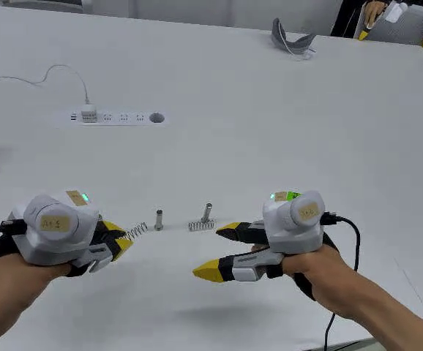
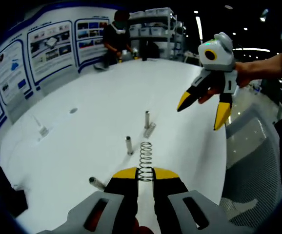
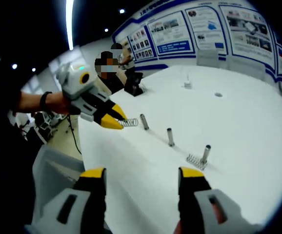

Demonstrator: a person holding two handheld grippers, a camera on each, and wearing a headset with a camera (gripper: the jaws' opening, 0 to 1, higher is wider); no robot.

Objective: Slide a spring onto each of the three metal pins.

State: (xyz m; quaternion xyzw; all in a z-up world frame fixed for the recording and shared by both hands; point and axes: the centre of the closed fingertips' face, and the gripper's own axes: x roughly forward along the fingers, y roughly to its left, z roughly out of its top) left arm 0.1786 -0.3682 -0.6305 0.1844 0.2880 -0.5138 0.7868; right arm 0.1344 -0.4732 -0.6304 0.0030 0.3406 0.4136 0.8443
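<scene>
Head view has the left gripper (image 1: 120, 243) low over the white table (image 1: 270, 146), its jaws pressed together on one end of a spring (image 1: 137, 231), which sticks out past the yellow tips, lying close to level and aimed to the person's right. Just off its free end stands the middle pin (image 1: 159, 219), upright, so the spring's long axis runs across the pin's rather than along it. I'd say the coil has to be tipped on end and brought over the pin's top before it can go down. In the left gripper view a nearer pin (image 2: 96, 183) sits just beside the jaws on their left, bare as well. Farther right the third pin (image 1: 207, 213) has a loose spring (image 1: 201, 225) lying flat on the table against its foot, not threaded on. The right gripper (image 1: 217, 252) hangs near that one, jaws spread wide with nothing between them, so it looks the closer hand for that spring, the left for the middle pin.
</scene>
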